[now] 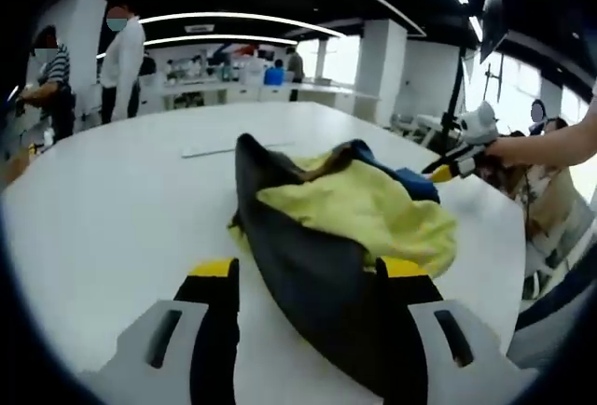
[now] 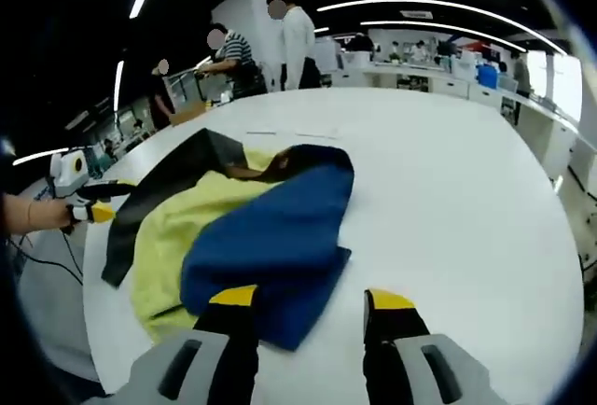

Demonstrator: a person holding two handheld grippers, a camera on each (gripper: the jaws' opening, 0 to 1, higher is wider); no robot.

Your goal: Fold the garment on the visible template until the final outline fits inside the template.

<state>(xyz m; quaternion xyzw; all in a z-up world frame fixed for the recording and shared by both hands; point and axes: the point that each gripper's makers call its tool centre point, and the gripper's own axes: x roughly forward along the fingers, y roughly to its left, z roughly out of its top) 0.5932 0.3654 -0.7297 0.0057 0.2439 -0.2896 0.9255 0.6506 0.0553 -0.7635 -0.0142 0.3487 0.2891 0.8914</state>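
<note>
A crumpled garment (image 1: 354,209) with black, yellow and blue parts lies on the white table (image 1: 121,200). My left gripper (image 1: 308,270) is open, and the black part runs down between its jaws. In the right gripper view the blue part (image 2: 270,237) lies on top of the yellow. My right gripper (image 2: 310,300) stands open at the near edge of the blue cloth, nothing between its jaws. A hand holds the right gripper (image 1: 446,167) at the garment's blue corner. The left gripper (image 2: 103,202) sits at the black edge. A thin pale line (image 1: 219,151) marks the table beyond the garment.
The round white table (image 2: 466,200) has wide bare surface around the garment. Several people (image 2: 270,46) stand at benches beyond its far edge. White pillars (image 1: 382,69) and counters with equipment line the back of the room.
</note>
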